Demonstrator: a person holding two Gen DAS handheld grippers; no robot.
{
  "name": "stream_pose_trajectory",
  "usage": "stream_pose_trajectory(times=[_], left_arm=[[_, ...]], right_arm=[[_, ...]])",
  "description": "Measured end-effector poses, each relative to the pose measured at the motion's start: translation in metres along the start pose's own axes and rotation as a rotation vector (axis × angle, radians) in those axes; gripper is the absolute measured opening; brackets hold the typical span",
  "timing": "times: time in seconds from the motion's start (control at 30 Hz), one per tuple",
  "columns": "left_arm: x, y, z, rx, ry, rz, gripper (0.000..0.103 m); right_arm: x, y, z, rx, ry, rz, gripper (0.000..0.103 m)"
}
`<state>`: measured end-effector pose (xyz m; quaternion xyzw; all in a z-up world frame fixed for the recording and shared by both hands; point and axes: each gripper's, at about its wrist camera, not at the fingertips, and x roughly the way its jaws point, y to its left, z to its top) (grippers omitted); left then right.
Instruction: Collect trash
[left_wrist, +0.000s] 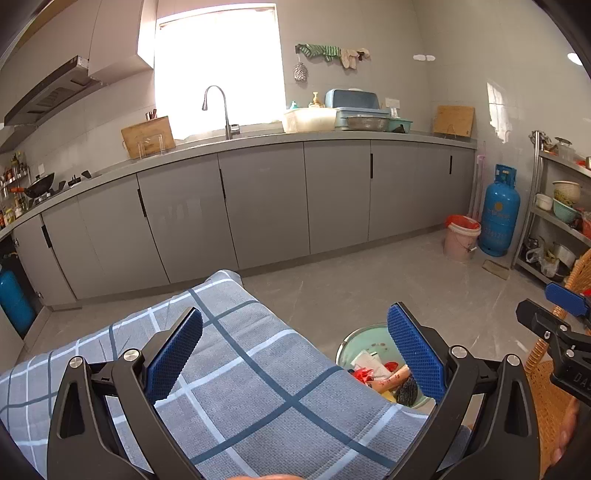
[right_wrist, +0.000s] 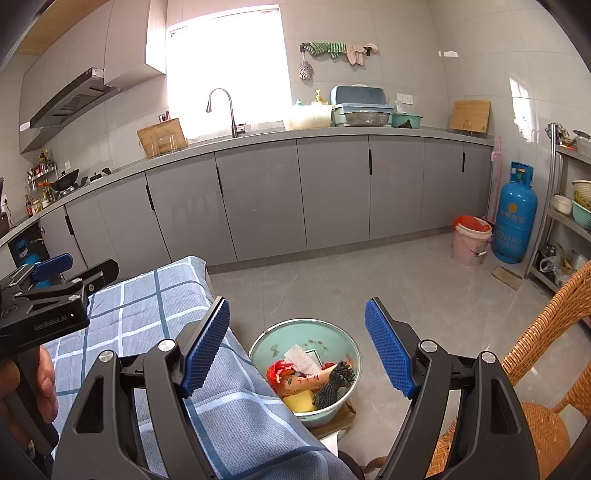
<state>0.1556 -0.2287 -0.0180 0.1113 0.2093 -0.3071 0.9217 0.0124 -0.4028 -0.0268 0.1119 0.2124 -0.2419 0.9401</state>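
We are holding the left gripper (left_wrist: 295, 350) and right gripper (right_wrist: 297, 347) with jaws spread wide, gripping nothing, above the trash-filled basin (right_wrist: 334, 334) beside the checked table (left_wrist: 258, 387).

The mouth of the basin (right_wrist: 305, 334) on the floor (right_wrist: 332, 280) faces up uncovered, though trash (right_wrist: 314, 380) fills its lower half. Along its left side the cloth-covered table (right_wrist: 155, 306) edge overhangs the rim, and a wicker chair (right_wrist: 546, 369) stands near on the right. Beyond the basin the floor runs bare to the cabinets (right_wrist: 258, 199), with a pink bucket (right_wrist: 471, 242) and a gas cylinder (right_wrist: 515, 214) in the far right corner.
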Motion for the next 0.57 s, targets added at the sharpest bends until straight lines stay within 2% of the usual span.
stream_pose_trajectory(times=[0.23,0.57], left_arm=[[0.0023,-0.0032,-0.0024,0.017,0.011,0.012,0.099],[0.0021,-0.0040,-0.0033,0.005,0.019,-0.024,0.099]], right_arm=[[0.0007,-0.0022,0.0007,0.001,0.008,-0.003,0.077],[0.0040,-0.0029,-0.0006,-0.005,0.017,-0.014,0.080]])
